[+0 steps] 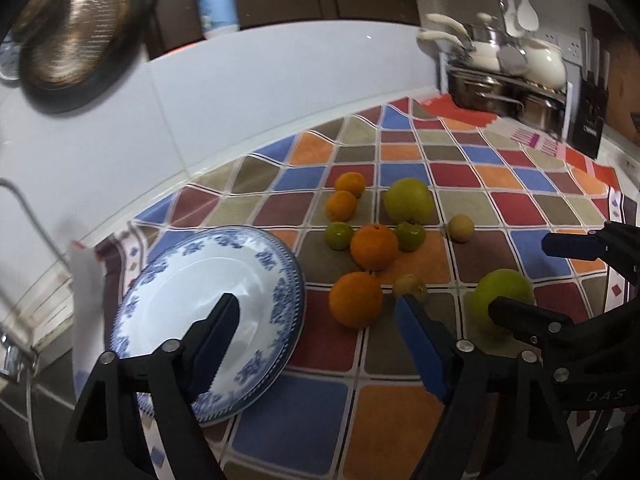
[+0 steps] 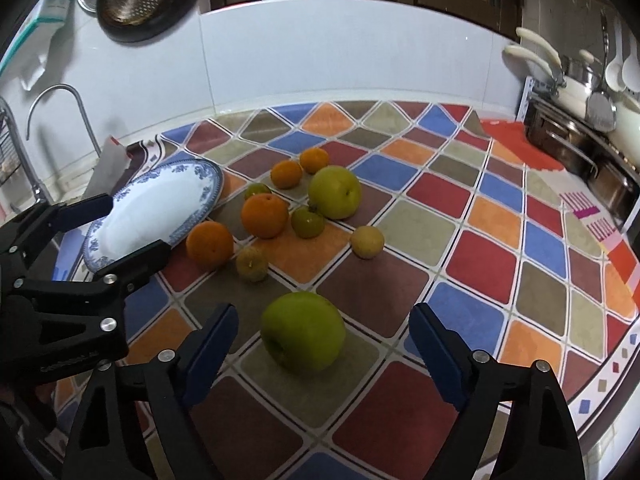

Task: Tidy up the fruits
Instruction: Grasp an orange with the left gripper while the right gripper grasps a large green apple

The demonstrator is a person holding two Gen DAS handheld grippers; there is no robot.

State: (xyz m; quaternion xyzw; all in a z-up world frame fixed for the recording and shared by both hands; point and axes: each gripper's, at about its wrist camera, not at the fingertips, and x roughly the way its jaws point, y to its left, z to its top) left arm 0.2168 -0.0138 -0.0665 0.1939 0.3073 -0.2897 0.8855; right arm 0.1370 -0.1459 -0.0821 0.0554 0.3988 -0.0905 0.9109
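Note:
A blue-and-white plate [image 1: 180,280] [image 2: 160,200] lies at the left of the checked cloth [image 1: 480,184]. Beside it sit several oranges, among them the nearest orange [image 1: 355,299] [image 2: 210,246], plus small green and yellowish fruits and a large yellow-green fruit [image 1: 409,200] [image 2: 335,192]. A green apple [image 1: 502,296] [image 2: 303,332] lies apart, nearer me. My left gripper [image 1: 316,300] [image 2: 138,223] is open, one finger over the plate, the other by the nearest orange. My right gripper [image 2: 323,312] [image 1: 519,276] is open astride the green apple, with a gap on each side.
A rack of pots and pans [image 1: 504,92] [image 2: 576,140] and a knife block [image 1: 592,108] stand at the back right. A faucet [image 2: 60,92] rises at the left by the sink. A dark pan [image 1: 76,40] hangs on the white wall. A bottle [image 1: 216,0] stands on the ledge.

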